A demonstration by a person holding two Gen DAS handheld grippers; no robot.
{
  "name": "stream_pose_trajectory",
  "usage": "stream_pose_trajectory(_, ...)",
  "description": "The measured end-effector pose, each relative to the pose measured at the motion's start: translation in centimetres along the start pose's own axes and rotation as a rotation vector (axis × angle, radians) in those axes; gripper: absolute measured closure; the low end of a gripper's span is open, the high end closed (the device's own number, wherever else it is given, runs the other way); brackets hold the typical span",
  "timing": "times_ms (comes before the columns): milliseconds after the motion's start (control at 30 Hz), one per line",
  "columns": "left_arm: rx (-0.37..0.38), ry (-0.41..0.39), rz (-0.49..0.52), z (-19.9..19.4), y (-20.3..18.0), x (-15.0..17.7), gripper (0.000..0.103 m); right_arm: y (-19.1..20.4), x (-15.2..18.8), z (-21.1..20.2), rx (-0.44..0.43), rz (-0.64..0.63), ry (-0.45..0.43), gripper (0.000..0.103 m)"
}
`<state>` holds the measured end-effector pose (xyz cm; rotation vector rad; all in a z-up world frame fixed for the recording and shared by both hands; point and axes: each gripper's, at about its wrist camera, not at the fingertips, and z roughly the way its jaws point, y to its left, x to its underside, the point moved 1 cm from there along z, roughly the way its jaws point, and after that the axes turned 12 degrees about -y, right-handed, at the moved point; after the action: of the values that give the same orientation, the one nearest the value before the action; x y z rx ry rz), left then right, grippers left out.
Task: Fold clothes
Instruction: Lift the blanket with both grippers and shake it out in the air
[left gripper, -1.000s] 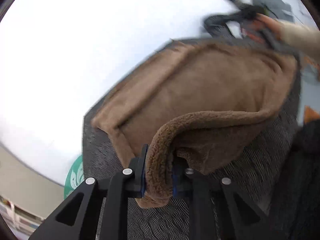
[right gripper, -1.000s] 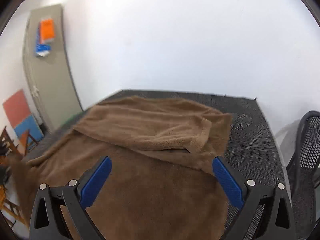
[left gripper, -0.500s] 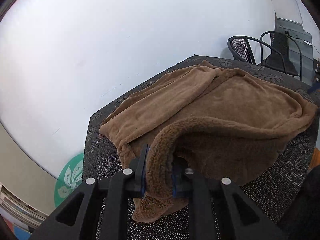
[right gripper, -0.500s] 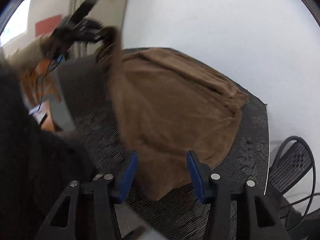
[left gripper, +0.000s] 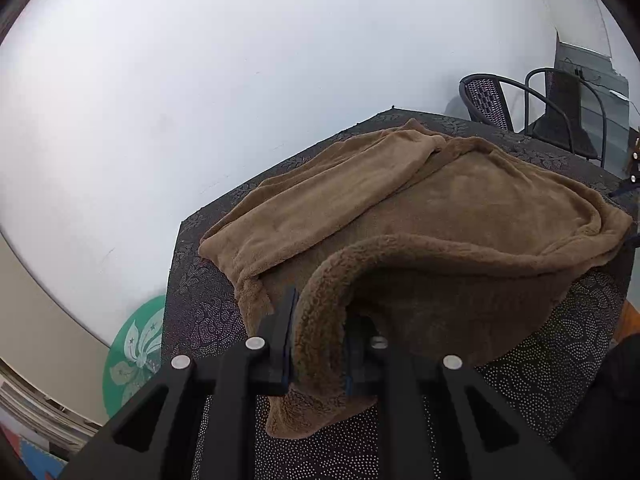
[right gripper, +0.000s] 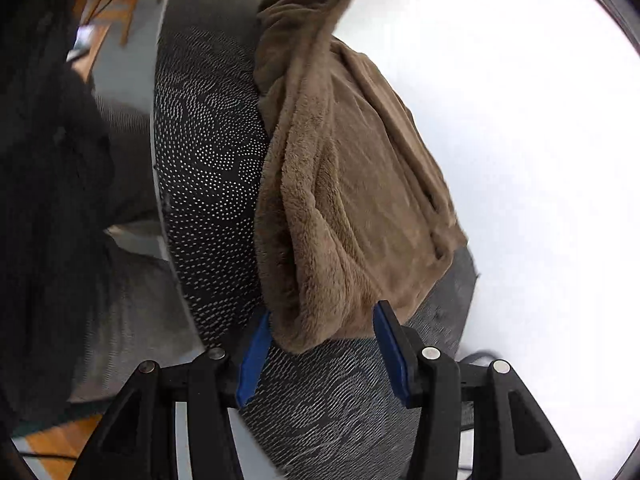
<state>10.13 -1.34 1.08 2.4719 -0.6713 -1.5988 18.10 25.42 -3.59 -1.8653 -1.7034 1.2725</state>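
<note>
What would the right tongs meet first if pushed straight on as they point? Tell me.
The right tongs would likely meet the near corner of the brown fleece garment, which already lies between the open jaws; depth is unclear.

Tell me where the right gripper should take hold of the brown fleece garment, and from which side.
Grip the free near corner of the brown fleece garment, which lies on the table between the right gripper's open pads. Come in low from the table's near edge, probably sliding one finger underneath: the layers bunch into a thick fold there, and the left gripper already clamps the other end.
</note>
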Motion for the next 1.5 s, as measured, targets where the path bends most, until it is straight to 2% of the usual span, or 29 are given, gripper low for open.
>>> stream_pose_trajectory(133,0.001,0.007,-0.016,0.1,0.3,0.3,0.083,0.1,-0.3,0.5,-0.004,-0.018,-0.009,0.051)
stream_pose_trajectory(167,0.000,0.009,-0.022,0.2,0.3,0.4,0.083,-0.2,-0.4,0.7,-0.018,0.001,-0.003,0.064)
stream_pose_trajectory(200,-0.001,0.009,-0.028,0.2,0.4,0.5,0.083,-0.4,-0.4,1.0,-0.035,0.031,0.008,0.072)
stream_pose_trajectory(267,-0.003,0.006,-0.045,0.2,0.7,0.7,0.083,-1.0,-0.4,1.1,-0.051,0.090,0.008,0.080)
stream_pose_trajectory(367,-0.022,-0.007,-0.079,0.1,1.3,0.7,0.083,-3.4,-0.7,0.3,-0.015,0.220,-0.032,0.084)
stream_pose_trajectory(467,-0.046,-0.041,-0.127,-0.3,2.3,0.3,0.083,-7.5,-1.1,-1.2,0.077,0.388,-0.102,0.084)
stream_pose_trajectory(567,-0.067,-0.086,-0.178,-0.6,3.5,-0.5,0.083,-10.7,-1.4,-1.9,0.158,0.475,-0.153,0.084)
stream_pose_trajectory(900,-0.124,-0.183,-0.242,-0.7,6.3,-3.2,0.083,-19.0,-3.0,0.0,0.394,0.598,-0.291,0.084)
stream_pose_trajectory(1100,-0.170,-0.235,-0.232,-0.2,8.6,-6.4,0.083,-23.7,-4.2,2.3,0.449,0.623,-0.316,0.084)
stream_pose_trajectory(1267,-0.233,-0.286,-0.222,1.4,10.4,-9.5,0.083,-27.9,-4.7,4.6,0.477,0.692,-0.327,0.084)
stream_pose_trajectory(1500,-0.254,-0.291,-0.255,7.1,13.1,-12.4,0.083,-33.0,-4.7,9.4,0.514,0.781,-0.296,0.084)
